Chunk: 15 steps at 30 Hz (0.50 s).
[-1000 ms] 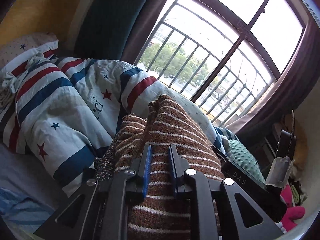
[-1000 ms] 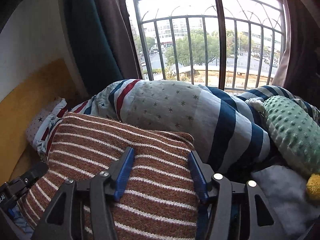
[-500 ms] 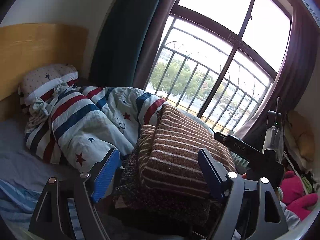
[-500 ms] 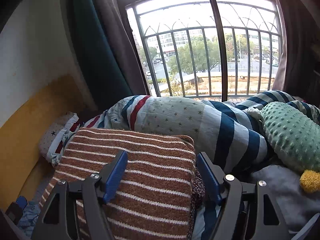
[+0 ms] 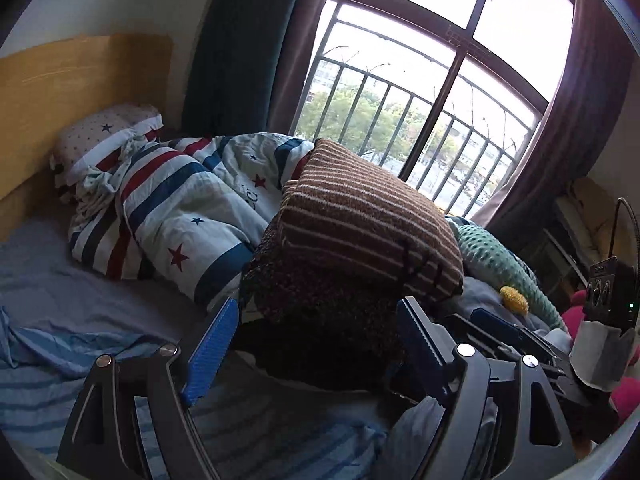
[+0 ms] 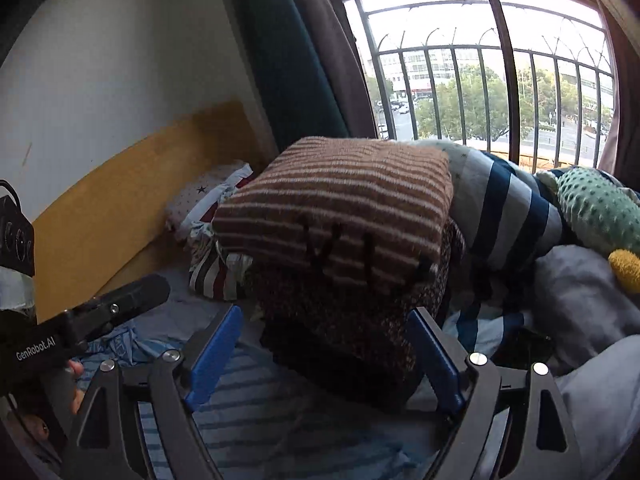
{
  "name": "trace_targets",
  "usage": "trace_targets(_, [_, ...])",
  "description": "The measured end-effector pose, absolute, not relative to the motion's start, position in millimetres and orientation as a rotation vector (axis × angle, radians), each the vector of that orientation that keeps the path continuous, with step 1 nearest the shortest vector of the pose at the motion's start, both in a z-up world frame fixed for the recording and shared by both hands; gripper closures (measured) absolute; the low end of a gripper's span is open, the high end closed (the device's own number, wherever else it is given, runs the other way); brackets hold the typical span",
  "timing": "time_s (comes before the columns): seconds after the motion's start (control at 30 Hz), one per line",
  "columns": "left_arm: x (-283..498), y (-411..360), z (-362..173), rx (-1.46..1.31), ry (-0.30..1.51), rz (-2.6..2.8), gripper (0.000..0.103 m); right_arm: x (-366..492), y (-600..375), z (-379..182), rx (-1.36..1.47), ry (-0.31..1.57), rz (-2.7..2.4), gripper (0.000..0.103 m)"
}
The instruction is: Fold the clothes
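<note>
Folded stack set down, both grippers free

On the bed [image 5: 48, 280], the striped sweater [image 5: 360, 216] tops the stack; I'd back off level so nothing topples: left gripper [image 5: 316, 344] fingers wide apart, right gripper [image 6: 324, 352] fingers opening, nothing between them.

I count two folded garments [image 5: 368, 232] stacked at twelve o'clock, one striped duvet [image 5: 180, 208], one pillow [image 5: 104, 132], two grippers [image 5: 316, 344].
</note>
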<state>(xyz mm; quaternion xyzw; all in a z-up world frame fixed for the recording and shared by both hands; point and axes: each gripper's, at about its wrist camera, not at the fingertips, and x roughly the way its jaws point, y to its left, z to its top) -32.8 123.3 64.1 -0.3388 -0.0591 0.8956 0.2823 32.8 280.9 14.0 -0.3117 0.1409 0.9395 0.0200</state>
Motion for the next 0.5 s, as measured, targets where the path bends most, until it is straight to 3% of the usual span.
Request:
trace_targets(0.33, [-5.3,117.8,63.9,-0.937,-0.029,2.449,0.018,35.6,252.7,-39.1,-1.241,0.508,2.839,0.016])
trace_targets(0.5, [-4.9,143.9,53.6,-0.975,0.131,2.460,0.016,27.8,255.8,-42.9,-1.261,0.510,2.817,0.016])
